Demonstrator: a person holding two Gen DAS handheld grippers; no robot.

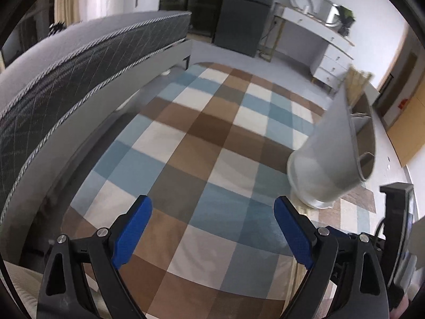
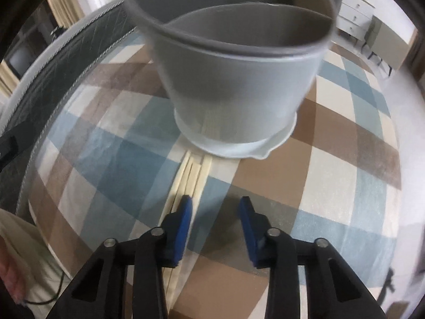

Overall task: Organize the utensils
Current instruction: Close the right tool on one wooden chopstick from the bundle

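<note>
A grey utensil holder point(image 2: 233, 85) with an inner divider stands on a checked rug, just ahead of my right gripper point(image 2: 215, 212). It also shows at the right of the left wrist view point(image 1: 329, 159), where pale wooden sticks point(image 1: 357, 85) show at its far rim. Several cream chopsticks point(image 2: 191, 175) lie on the rug from under the holder's base toward my right gripper's left finger. My right gripper is open and empty above them. My left gripper point(image 1: 212, 228) is wide open and empty over the rug, left of the holder.
A bed with a dark quilted mattress point(image 1: 79, 66) runs along the left of the checked rug point(image 1: 202, 143). A dark cabinet point(image 1: 239, 26) and a white dresser point(image 1: 324, 53) stand at the far wall.
</note>
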